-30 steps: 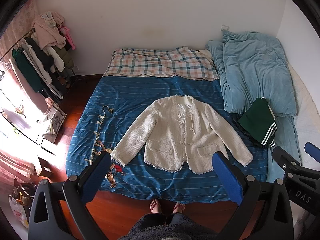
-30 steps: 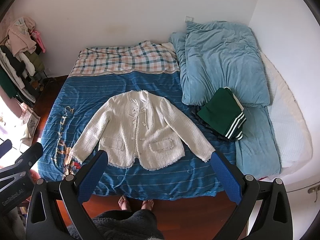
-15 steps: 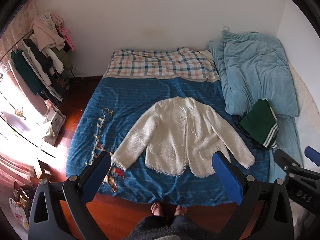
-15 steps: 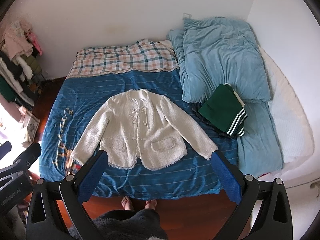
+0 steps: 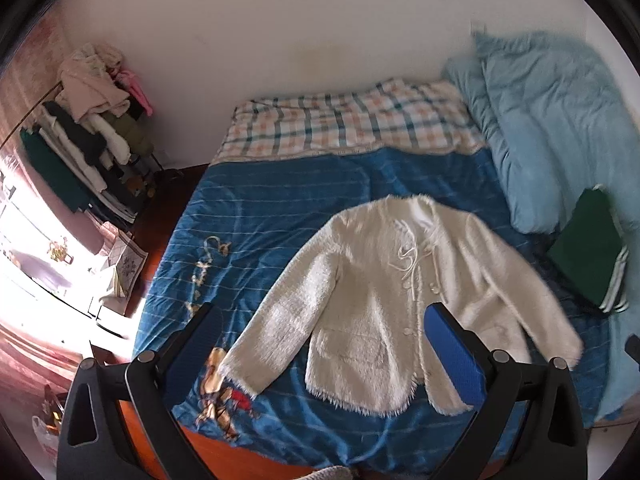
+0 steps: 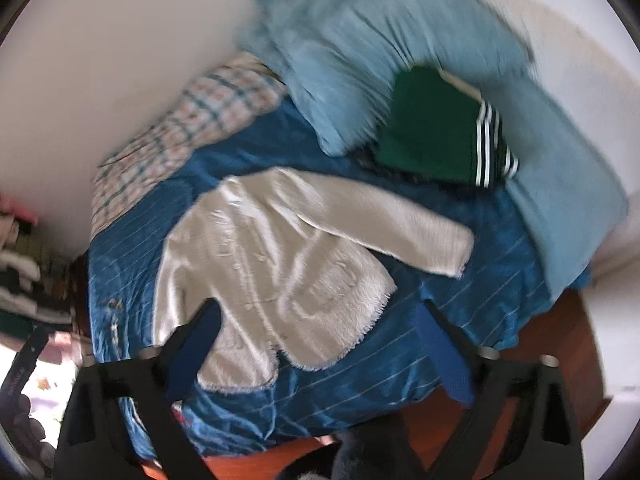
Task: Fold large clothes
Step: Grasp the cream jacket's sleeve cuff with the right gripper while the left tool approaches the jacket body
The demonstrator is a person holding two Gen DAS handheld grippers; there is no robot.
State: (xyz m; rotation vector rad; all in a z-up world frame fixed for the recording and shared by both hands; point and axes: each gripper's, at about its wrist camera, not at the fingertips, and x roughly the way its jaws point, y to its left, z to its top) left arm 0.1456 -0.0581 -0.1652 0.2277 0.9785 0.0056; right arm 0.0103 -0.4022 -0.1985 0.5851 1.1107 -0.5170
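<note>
A cream fuzzy jacket (image 5: 384, 304) lies flat and face up on the blue striped bedspread (image 5: 280, 208), sleeves spread out; it also shows in the blurred right wrist view (image 6: 280, 264). My left gripper (image 5: 324, 348) is open and empty, above the jacket's lower left sleeve and hem. My right gripper (image 6: 320, 344) is open and empty, above the jacket's hem near the bed's front edge. Neither gripper touches the jacket.
A folded green garment with white stripes (image 5: 588, 256) lies at the right by a light blue duvet (image 5: 560, 120). A plaid blanket (image 5: 344, 124) covers the head of the bed. A clothes rack (image 5: 88, 128) stands at the left. The floor is wood (image 6: 552, 344).
Both grippers have moved down and forward toward the bed, so the jacket looks larger. The right view has tilted and swung right, with motion blur. Both grippers stay open.
</note>
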